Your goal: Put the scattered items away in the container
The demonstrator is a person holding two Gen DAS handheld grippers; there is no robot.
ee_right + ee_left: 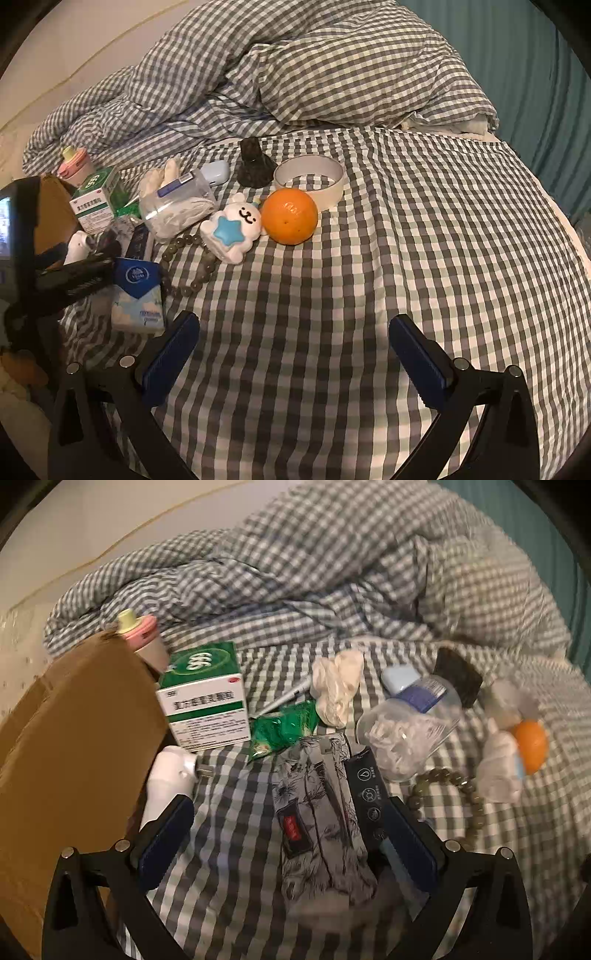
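Looking thru the left wrist cam first: your left gripper (284,845) is spread wide, nothing pinched, hanging over the floral pouch (317,812) w/ a black remote (367,794) lying right beside it. The container, a brown cardboard box (74,746), sits at the bed's left edge. A green-white medicine box (207,694) leans against it, and a white spray bottle (166,779) lies touching the box wall. Risk here, as I judge it: pouch is soft and the remote touches it, so closing on both could drag the remote or let the pouch slump out. Box flap also stands between you and the opening; a low carry could snag it.

Right wrist cam: your right gripper (293,354) is likewise spread and empty, over bare checked sheet (424,258) w/ the items well ahead. The orange (290,216) touches the rabbit toy (232,229) and sits next to the tape ring (312,181); it's round on soft bedding, so a glancing pad would prob roll it toward the right edge. The clear bag (177,210) looks slippery and crushable.

Count, right cam: 1 orange, 1 rabbit toy, 1 tape ring, 1 bead bracelet (188,262), 1 tissue pack (138,299), 1 clear bag, 1 dark cone-shaped thing (255,166), 1 pink-lidded bottle (75,166).
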